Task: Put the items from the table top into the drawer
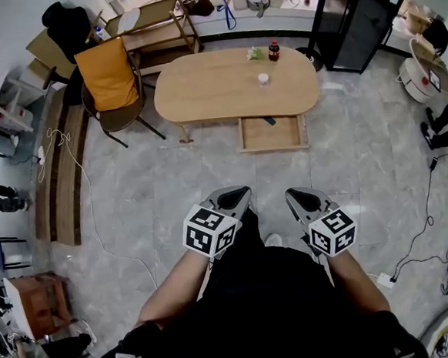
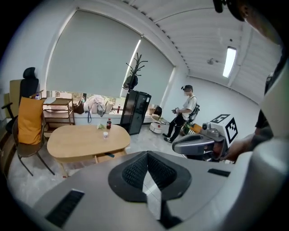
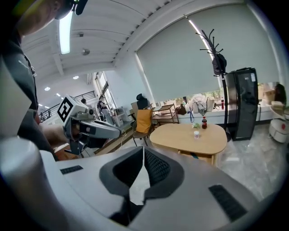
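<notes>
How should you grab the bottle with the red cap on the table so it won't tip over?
Probably round its middle, with level jaws. The bottle stands upright near the far edge of the table. Come from the side of the drawer, slightly right. In the head view the green thing lies close on its left and the small white cup stands in front.

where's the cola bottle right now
In the head view the cola bottle stands at the far edge of the oval table, right of its middle, just right of a green item and beyond the small white cup.
</notes>
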The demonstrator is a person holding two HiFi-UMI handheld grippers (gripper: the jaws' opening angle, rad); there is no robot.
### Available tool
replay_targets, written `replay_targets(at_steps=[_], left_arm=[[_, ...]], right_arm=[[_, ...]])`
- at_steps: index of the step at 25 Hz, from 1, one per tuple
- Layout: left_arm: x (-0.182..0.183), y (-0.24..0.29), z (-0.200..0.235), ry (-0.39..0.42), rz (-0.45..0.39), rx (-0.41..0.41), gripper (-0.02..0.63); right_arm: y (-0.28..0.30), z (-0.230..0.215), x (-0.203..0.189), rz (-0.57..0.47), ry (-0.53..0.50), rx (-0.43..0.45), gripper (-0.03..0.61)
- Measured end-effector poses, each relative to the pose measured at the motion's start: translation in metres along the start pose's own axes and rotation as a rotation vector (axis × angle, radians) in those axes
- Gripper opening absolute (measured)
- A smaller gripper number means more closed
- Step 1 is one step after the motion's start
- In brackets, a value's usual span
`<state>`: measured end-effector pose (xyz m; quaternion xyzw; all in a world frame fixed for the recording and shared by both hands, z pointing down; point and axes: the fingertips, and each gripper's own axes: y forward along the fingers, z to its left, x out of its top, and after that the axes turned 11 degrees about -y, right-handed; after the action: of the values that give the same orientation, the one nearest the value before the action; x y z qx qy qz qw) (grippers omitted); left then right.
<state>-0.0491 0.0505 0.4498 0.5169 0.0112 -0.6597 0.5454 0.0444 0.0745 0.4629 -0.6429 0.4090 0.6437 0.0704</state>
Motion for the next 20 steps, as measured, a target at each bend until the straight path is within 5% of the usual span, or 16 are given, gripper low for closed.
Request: replay_targets(at_steps=[11, 20], left_arm=[[0.143, 0.061, 0.109, 0.131, 0.0, -0.054, 0.0], [0.145, 0.081, 0.171, 0.072, 0.079, -0.043, 0.0]], right_arm=[[0.103, -0.107, 0.086, 0.036, -0.022, -0.136, 0.006], [0.162, -0.15, 0.08, 0.139, -0.018, -0.137, 0.006]])
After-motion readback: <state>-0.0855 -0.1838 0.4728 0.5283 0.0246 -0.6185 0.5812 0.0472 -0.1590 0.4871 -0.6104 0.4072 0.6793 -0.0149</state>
